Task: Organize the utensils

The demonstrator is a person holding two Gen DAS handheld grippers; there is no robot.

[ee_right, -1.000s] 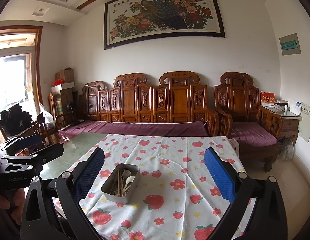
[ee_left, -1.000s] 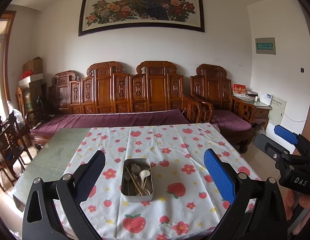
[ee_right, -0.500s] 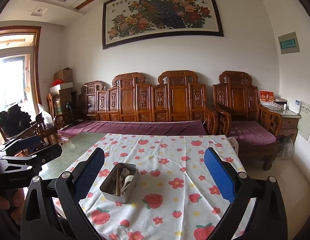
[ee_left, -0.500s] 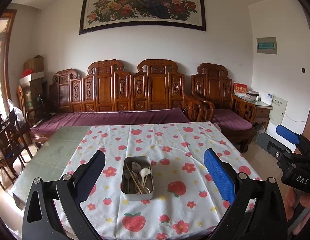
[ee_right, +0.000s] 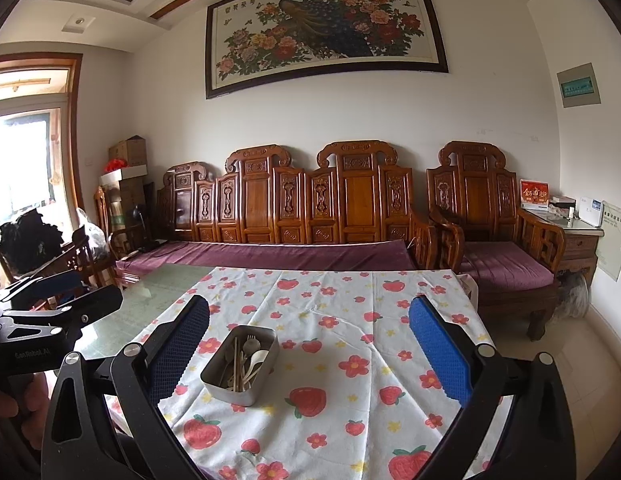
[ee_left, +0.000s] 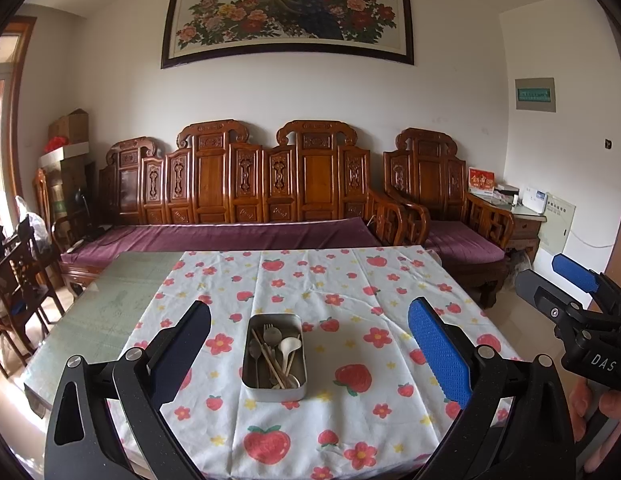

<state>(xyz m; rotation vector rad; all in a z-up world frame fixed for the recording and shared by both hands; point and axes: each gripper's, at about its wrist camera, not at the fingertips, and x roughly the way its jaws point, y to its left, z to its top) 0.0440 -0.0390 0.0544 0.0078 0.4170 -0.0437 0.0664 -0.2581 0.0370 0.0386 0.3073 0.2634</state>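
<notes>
A rectangular metal tin (ee_left: 275, 356) sits on the strawberry-print tablecloth (ee_left: 370, 320). It holds a metal fork, spoons, a white spoon (ee_left: 289, 347) and wooden chopsticks (ee_left: 266, 356). The tin also shows in the right wrist view (ee_right: 240, 364), left of centre. My left gripper (ee_left: 310, 356) is open and empty, held above the table's near edge with the tin between its jaws in view. My right gripper (ee_right: 310, 356) is open and empty, to the right of the tin. It also shows at the right edge of the left wrist view (ee_left: 566, 300).
The cloth covers the right part of a glass-topped table (ee_left: 110, 304); the left part is bare. A carved wooden sofa (ee_left: 238, 200) with purple cushions stands behind the table. A dark wooden chair (ee_left: 14, 276) stands at the left.
Both views shifted slightly: the table and tin sit a little lower in frame. Both grippers stay open and empty. The tin has not moved.
</notes>
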